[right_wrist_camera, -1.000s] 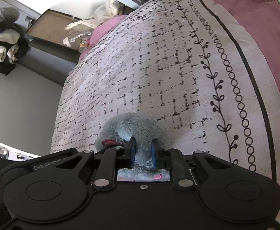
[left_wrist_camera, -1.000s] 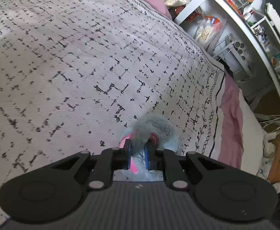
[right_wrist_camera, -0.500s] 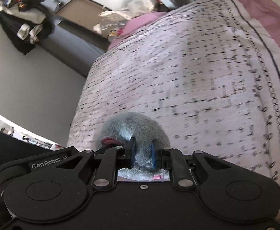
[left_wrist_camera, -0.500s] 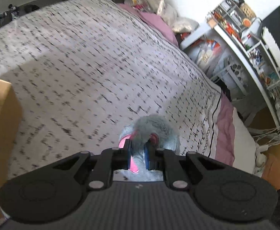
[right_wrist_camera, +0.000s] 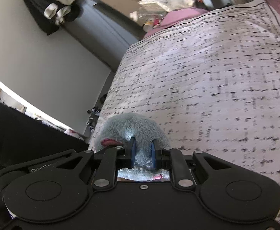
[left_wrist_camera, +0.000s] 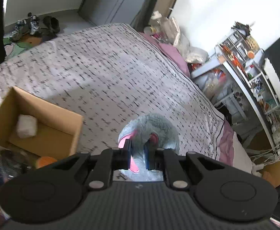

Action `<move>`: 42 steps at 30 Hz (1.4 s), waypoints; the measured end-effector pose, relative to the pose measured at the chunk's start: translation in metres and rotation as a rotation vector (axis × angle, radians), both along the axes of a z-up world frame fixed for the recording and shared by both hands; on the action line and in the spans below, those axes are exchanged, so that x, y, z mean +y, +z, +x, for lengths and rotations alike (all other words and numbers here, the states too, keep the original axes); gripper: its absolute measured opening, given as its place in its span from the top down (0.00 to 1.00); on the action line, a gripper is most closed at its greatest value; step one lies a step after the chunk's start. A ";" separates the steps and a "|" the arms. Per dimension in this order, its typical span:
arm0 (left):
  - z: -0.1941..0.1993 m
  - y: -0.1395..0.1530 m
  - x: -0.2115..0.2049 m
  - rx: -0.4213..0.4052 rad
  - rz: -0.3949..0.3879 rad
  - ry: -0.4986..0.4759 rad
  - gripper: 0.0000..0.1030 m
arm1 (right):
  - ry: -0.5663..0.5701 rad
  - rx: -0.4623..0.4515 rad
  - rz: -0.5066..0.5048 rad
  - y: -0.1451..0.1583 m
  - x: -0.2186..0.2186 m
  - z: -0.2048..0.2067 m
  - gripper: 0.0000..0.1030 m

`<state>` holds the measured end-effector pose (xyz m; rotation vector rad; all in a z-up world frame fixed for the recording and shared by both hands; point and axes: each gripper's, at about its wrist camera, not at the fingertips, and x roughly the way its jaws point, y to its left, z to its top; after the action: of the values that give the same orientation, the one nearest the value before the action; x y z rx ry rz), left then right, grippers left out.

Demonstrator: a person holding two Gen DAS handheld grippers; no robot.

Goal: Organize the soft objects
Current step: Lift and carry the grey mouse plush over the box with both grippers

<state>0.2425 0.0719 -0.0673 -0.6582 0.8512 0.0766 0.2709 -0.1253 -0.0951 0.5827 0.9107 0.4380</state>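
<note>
A grey plush toy with pink parts (left_wrist_camera: pixel 151 128) is pinched in my left gripper (left_wrist_camera: pixel 138 154), held above the patterned bedspread (left_wrist_camera: pixel 101 72). My right gripper (right_wrist_camera: pixel 142 153) is shut on grey plush fur (right_wrist_camera: pixel 128 126) too, also lifted over the bedspread (right_wrist_camera: pixel 216 88). I cannot tell whether both hold the same toy. An open cardboard box (left_wrist_camera: pixel 44 115) stands on the bed at the left of the left wrist view, with a white soft item (left_wrist_camera: pixel 26 125) inside. An orange object (left_wrist_camera: pixel 45 161) lies by its near corner.
A cluttered white shelf and desk (left_wrist_camera: pixel 245 67) stand beyond the bed's right side. Pink pillows (left_wrist_camera: pixel 170 51) lie at the head of the bed. Shoes (left_wrist_camera: pixel 34 26) sit on the floor past the far side. Clothes (right_wrist_camera: pixel 51 5) hang on the grey wall.
Both grippers have risen well above the bed, each still pinching grey plush. The left view has swung so the cardboard box has come into view at the left.
</note>
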 end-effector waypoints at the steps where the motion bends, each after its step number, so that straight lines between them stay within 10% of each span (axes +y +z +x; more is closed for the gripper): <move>1: -0.003 0.001 0.006 -0.001 -0.002 0.006 0.88 | 0.006 -0.001 -0.002 0.001 0.005 -0.001 0.84; 42: -0.014 -0.075 0.140 0.155 -0.095 0.074 0.87 | 0.129 0.118 -0.216 -0.034 0.151 -0.014 0.77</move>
<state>0.2287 0.2122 -0.1419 -0.7805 0.9838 0.1560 0.2574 0.0259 -0.1294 0.3560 1.0970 0.4180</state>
